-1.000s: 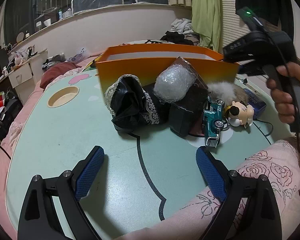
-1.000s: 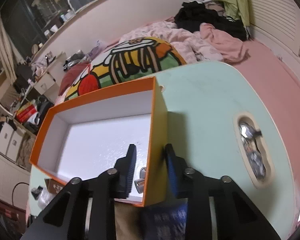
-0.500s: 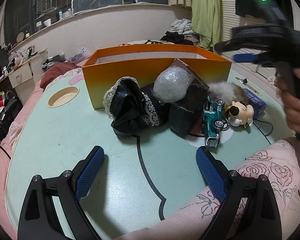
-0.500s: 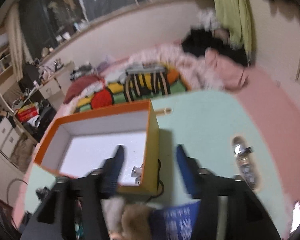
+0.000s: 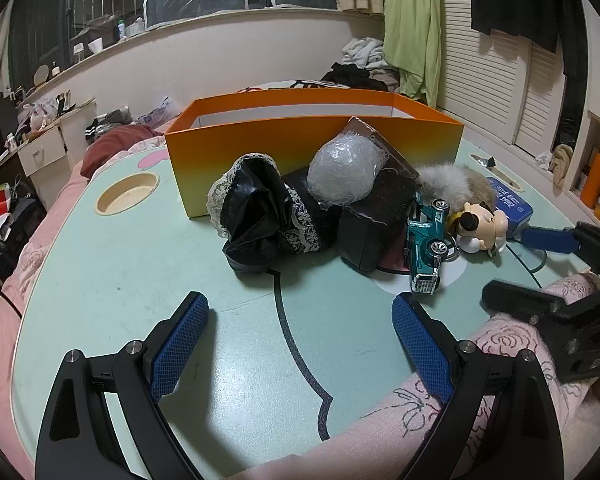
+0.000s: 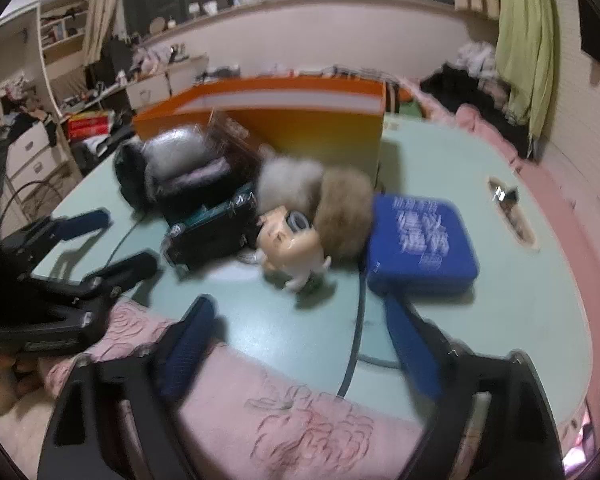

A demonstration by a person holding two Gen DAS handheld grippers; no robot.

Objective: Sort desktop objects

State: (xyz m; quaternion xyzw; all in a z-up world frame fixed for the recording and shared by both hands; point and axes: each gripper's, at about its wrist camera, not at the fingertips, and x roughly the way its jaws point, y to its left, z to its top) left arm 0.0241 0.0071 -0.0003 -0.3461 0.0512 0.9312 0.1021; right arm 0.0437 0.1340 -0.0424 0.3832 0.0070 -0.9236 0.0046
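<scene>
An orange box (image 5: 312,136) stands open-topped at the back of the mint table (image 5: 120,288). A heap lies in front of it: black lace-edged cloth (image 5: 260,216), a bubble-wrapped ball (image 5: 346,172) on a dark box (image 5: 376,224), a teal toy car (image 5: 426,236), a mouse figure (image 5: 480,224), a fur pompom (image 5: 456,182) and a blue tin (image 5: 508,200). My left gripper (image 5: 300,344) hangs open and empty over bare table before the heap. My right gripper (image 6: 300,332), jaws opening with nothing between them, sits low at the near edge facing the mouse figure (image 6: 292,244) and blue tin (image 6: 420,240).
A pink flowered quilt (image 5: 380,420) laps over the table's near edge under both grippers. A round cup recess (image 5: 127,196) is at the left, a slot recess (image 6: 510,212) at the right. A dark cable (image 6: 356,320) runs past the tin. A bed and clutter surround the table.
My right gripper let go of the orange box's wall, spread its jaws and dropped to the table's near right edge. The box now sits flat, further left. The left gripper stayed put.
</scene>
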